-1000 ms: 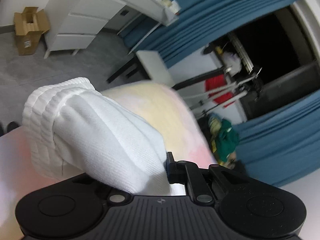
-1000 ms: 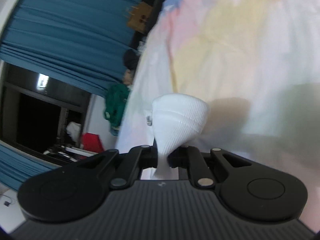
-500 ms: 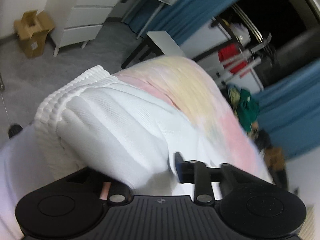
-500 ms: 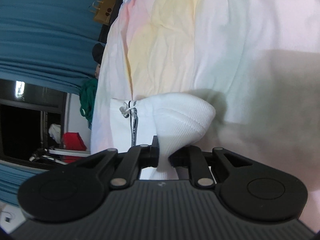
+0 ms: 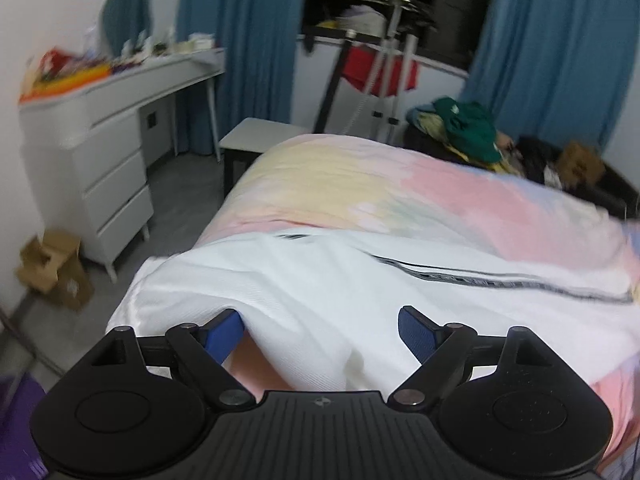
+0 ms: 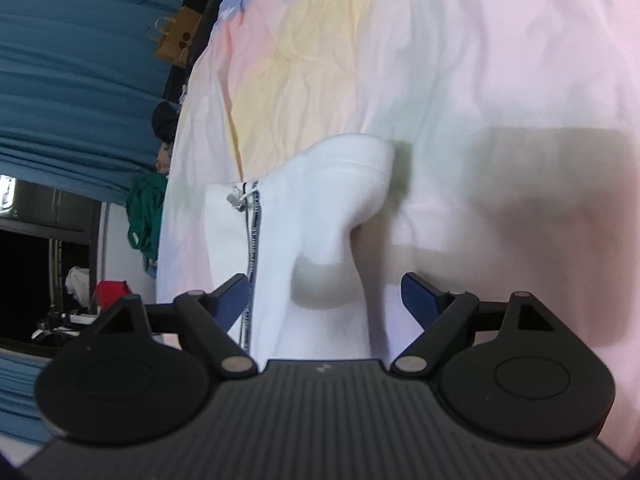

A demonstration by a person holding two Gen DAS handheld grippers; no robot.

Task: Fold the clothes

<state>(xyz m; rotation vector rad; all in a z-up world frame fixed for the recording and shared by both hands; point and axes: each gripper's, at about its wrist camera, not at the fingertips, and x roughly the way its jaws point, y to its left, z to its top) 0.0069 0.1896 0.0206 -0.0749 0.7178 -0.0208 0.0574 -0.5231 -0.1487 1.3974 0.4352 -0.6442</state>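
So the white zip-up garment (image 5: 360, 280) is lying across the near end of the bed (image 5: 400, 184), on top of the pastel pink-and-yellow bedspread, with its dark zipper line running off to the right in the left wrist view. The left gripper (image 5: 320, 330) has its jaws opening, spread wide, and a fold of the white fabric still sits loosely between the blue pads without being pinched. Same deal with the right gripper (image 6: 324, 294): jaws opening and wide apart, with a bunched ribbed part of the garment (image 6: 328, 208) standing up between them, pads off it as far as I can tell. A drawstring toggle (image 6: 236, 200) shows next to the zipper there.

Around the bed: a white dresser with drawers (image 5: 108, 160) and cluttered top on the left, a cardboard box (image 5: 52, 268) on the floor by it, a small side table (image 5: 260, 136) at the bed's far corner, blue curtains (image 5: 240, 20), a drying rack (image 5: 380, 40) with something red, and a pile of green clothes (image 5: 468, 128) beyond the bed.
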